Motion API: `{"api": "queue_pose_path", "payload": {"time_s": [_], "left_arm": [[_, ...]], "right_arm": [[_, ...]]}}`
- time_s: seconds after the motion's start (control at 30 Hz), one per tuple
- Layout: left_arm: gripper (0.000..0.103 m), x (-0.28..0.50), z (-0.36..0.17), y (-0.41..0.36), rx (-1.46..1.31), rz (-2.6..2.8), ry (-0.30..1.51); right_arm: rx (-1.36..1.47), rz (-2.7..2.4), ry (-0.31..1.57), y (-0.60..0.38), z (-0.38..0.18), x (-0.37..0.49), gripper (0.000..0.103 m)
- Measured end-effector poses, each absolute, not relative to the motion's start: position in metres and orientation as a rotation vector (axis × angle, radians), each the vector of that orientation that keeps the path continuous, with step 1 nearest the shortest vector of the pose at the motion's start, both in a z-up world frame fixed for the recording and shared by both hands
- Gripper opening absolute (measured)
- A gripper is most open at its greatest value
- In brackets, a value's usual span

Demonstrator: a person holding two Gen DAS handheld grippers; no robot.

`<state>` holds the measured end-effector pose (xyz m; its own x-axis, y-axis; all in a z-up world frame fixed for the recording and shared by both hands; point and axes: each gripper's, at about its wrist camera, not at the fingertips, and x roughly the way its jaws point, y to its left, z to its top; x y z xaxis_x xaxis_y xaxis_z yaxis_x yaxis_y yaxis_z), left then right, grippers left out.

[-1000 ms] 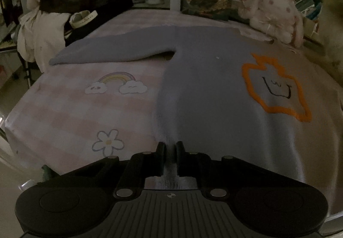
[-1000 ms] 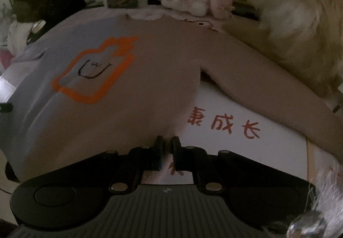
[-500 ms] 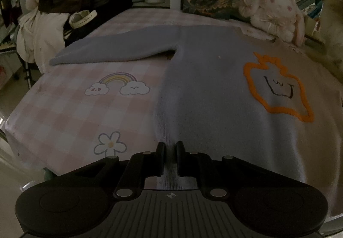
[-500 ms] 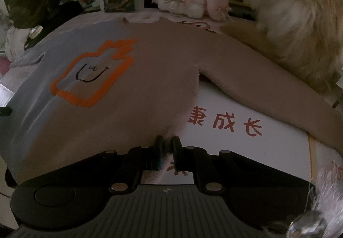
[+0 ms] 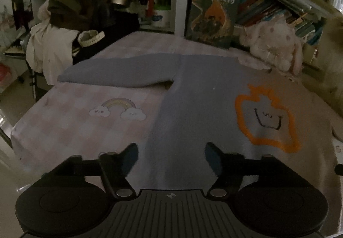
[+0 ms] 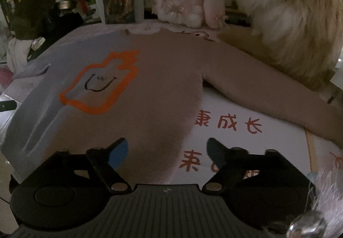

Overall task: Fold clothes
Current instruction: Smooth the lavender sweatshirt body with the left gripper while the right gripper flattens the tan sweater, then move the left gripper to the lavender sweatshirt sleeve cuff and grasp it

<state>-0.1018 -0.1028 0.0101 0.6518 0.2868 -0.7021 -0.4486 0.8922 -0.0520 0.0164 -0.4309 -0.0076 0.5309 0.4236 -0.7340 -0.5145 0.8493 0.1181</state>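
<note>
A sweater (image 5: 199,109), half blue and half tan with an orange outlined figure (image 5: 265,118) on its chest, lies spread flat on the table. Its blue sleeve (image 5: 115,73) stretches out to the left. Over the bottom hem at the blue side hovers my left gripper (image 5: 171,156), jaws opening, with cloth below them but nothing pinched. In the right wrist view the sweater (image 6: 154,79) shows its tan half and tan sleeve (image 6: 268,88). My right gripper (image 6: 167,150) stands over the tan hem corner, jaws opening, free of the cloth.
A pink checked cloth (image 5: 70,122) with rainbow and flower prints covers the table. A fluffy dog (image 6: 295,19) sits at the far right by the tan sleeve. A plush rabbit (image 6: 184,4), a standing book (image 5: 214,21) and a clothes pile (image 5: 57,45) line the back and left.
Both grippers were shut on the sweater's bottom hem; both have let go and spread their jaws wide. The left gripper has lifted a little. The sweater stays flat.
</note>
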Motion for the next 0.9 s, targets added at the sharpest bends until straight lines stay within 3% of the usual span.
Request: {"api": "queue_pose_path", "payload": {"time_s": [0.27, 0.9], "left_arm": [[0.080, -0.097, 0.006, -0.094, -0.222, 0.359, 0.757], [0.083, -0.074, -0.008, -0.013, -0.151, 0.051, 0.809]], "right_arm": [[-0.116, 0.489, 0.831, -0.421, -0.007, 0.005, 0.097], [-0.037, 0.175, 0.825, -0.324, -0.004, -0.046, 0.100]]}}
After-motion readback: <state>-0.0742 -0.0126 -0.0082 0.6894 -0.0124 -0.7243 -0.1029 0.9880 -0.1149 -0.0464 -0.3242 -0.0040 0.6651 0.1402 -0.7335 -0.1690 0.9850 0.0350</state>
